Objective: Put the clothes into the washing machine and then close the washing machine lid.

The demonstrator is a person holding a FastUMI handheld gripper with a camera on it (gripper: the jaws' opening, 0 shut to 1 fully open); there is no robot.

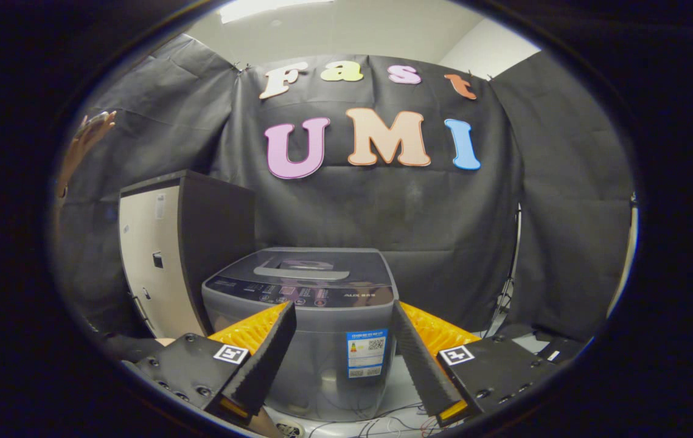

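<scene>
Tongs (343,316) gaping with nothing between them, facing washing machine (300,322) standing just ahead at 12 o'clock, lid (313,267) lying down flat, fitting either clothes awaiting loading or job done.

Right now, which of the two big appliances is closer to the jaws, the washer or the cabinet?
The washer: the grey top-loader with its lid shut, just ahead of the open gripper. The taller cabinet stands beside it, further back.
</scene>
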